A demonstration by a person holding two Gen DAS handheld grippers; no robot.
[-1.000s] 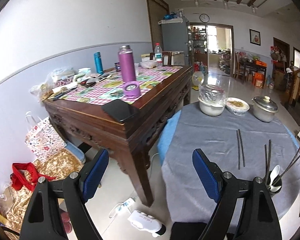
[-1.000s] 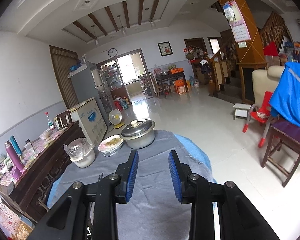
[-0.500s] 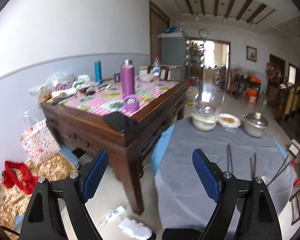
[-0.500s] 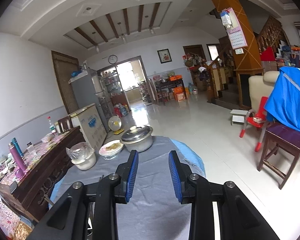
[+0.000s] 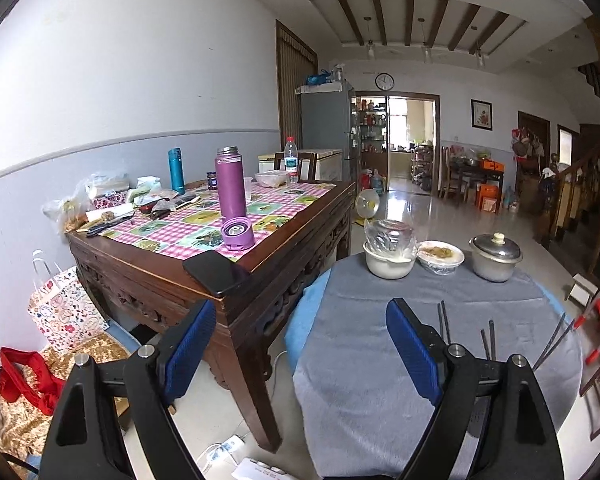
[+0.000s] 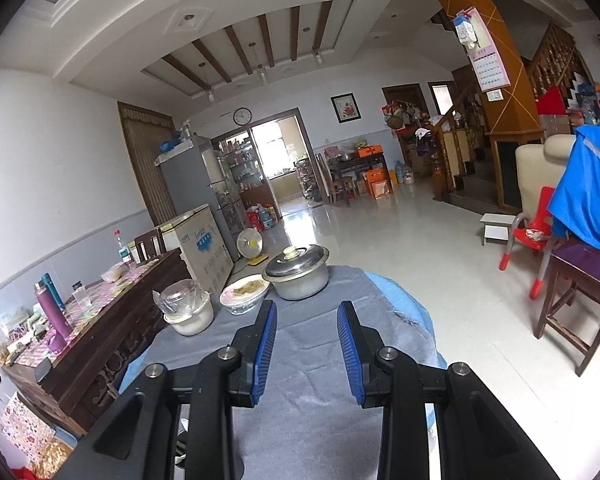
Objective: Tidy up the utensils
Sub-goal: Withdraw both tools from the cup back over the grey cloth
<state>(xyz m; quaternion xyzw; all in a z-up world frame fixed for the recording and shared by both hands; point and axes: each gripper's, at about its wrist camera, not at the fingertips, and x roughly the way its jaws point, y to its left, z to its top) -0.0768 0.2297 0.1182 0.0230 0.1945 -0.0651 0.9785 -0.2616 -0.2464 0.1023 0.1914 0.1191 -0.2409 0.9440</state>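
Left wrist: my left tongs (image 5: 300,344) hung wide open and empty above the grey-clothed round table (image 5: 364,364). Dark chopsticks (image 5: 444,320) lay there in loose pairs, just right of my finger; light, stiff, slick, I judged, best pinched mid-length. Right wrist: my right tongs (image 6: 307,348) stood partly open, holding nothing, facing the lidded pot (image 6: 298,272) and a tiled room.

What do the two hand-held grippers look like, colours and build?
Both match: the left hand-held gripper and right hand-held gripper have matte black angular linkage arms with round silver pivot bolts, and fingers faced with ribbed blue pads. No cables, markings or sleeves show.
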